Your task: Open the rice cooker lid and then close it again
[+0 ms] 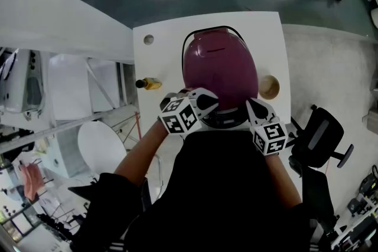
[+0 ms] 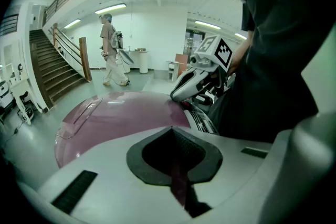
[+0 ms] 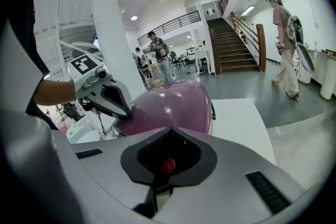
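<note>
Two grippers, left (image 1: 204, 102) and right (image 1: 256, 108), keep grey jaws pressed together on nothing, at the near rim of the rice cooker (image 1: 219, 65). Its glossy, plum-coloured domed lid sits shut, centred on the white table (image 1: 162, 59).

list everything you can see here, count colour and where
rice cooker: one, purple, lid down, middle of the table
table: one, white, under the cooker
bottle: one, yellow with a dark cap, on the table left of the cooker
small bowl: one, tan, on the table right of the cooker
office chair: one, black, on the floor right of the table
stairs: one flight, dark, far background
walking person: one, light clothes, near the stairs
left gripper: one, grey and black, jaws together, at the cooker's front left
right gripper: one, grey and black, jaws together, at the cooker's front right
</note>
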The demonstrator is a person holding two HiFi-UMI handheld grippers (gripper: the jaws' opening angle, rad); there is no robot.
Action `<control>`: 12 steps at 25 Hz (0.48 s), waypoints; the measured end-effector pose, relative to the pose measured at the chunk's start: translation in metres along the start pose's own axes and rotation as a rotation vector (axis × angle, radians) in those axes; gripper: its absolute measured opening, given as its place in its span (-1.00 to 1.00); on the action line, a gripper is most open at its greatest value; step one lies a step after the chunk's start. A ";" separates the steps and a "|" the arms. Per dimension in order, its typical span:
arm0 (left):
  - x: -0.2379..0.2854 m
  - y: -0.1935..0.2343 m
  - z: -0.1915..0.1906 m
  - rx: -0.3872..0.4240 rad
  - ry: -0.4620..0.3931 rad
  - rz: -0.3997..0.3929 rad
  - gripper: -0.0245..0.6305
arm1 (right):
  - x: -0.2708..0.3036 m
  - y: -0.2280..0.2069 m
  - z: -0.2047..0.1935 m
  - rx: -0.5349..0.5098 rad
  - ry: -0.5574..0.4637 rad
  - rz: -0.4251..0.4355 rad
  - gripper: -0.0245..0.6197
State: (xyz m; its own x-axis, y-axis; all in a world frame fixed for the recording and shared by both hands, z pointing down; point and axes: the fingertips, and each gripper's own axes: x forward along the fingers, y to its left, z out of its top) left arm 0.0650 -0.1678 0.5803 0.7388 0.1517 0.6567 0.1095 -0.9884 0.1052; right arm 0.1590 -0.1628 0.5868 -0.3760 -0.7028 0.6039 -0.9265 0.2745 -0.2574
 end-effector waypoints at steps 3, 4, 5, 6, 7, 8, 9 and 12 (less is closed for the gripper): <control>0.000 0.002 -0.002 0.000 0.001 0.004 -0.91 | 0.003 0.001 0.000 -0.018 0.010 -0.013 -0.92; 0.000 0.002 -0.002 0.002 0.000 0.008 -0.91 | 0.003 0.001 -0.001 -0.029 0.016 -0.018 -0.92; 0.000 0.002 -0.003 0.006 -0.002 0.012 -0.91 | 0.004 0.002 -0.001 -0.040 0.023 -0.022 -0.92; 0.000 0.002 -0.003 0.008 -0.004 0.016 -0.91 | 0.004 0.002 -0.001 -0.049 0.028 -0.026 -0.92; 0.000 0.002 -0.003 0.011 -0.005 0.019 -0.91 | 0.004 0.002 -0.002 -0.056 0.032 -0.029 -0.92; 0.000 0.002 -0.003 0.014 -0.007 0.021 -0.91 | 0.004 0.002 -0.001 -0.061 0.036 -0.032 -0.92; 0.000 0.002 -0.003 0.016 -0.007 0.021 -0.91 | 0.004 0.002 -0.001 -0.068 0.039 -0.035 -0.92; 0.000 0.002 -0.003 0.018 -0.007 0.016 -0.92 | 0.005 0.002 -0.001 -0.083 0.045 -0.043 -0.92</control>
State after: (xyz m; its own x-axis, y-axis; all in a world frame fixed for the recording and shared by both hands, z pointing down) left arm 0.0629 -0.1696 0.5830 0.7448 0.1361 0.6532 0.1099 -0.9906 0.0811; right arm 0.1551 -0.1649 0.5901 -0.3345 -0.6855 0.6467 -0.9392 0.2992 -0.1686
